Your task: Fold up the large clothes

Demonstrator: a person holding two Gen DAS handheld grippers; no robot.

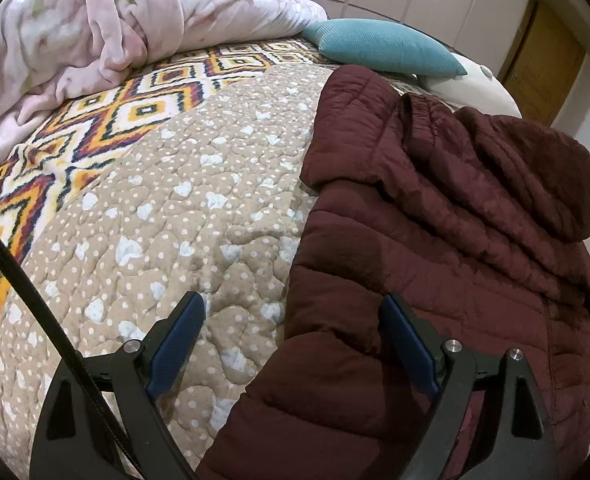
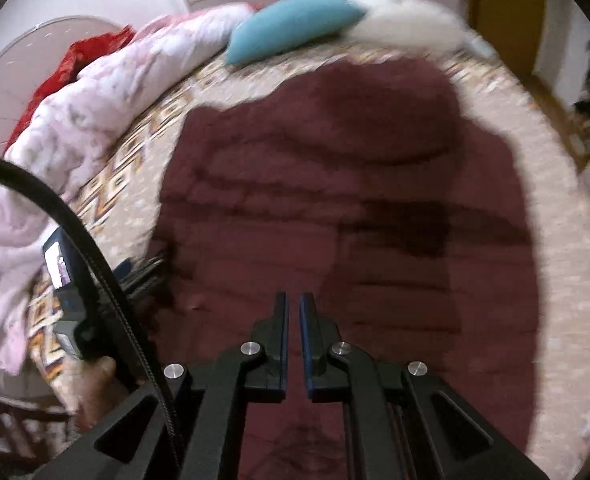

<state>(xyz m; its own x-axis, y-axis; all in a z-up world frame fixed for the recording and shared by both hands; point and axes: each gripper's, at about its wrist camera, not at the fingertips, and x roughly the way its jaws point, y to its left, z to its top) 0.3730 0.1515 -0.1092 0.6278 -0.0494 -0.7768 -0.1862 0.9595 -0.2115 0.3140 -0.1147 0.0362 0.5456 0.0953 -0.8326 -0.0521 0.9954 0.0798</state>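
Overall, no brand, label or legible writing on any item. Surface: bed with a beige dotted quilt over a diamond-pattern blanket; pale cupboard panels and a wooden door behind. One maroon puffer jacket lies flat on the quilt, hood toward the pillows. One teal cushion, one white pillow, one pink fleece blanket heaped at the far side. Left gripper: fingers spread wide, straddling the jacket's edge, pads not pressing. Right gripper: fingers clenched together above the jacket, nothing between them; that view is motion-blurred.
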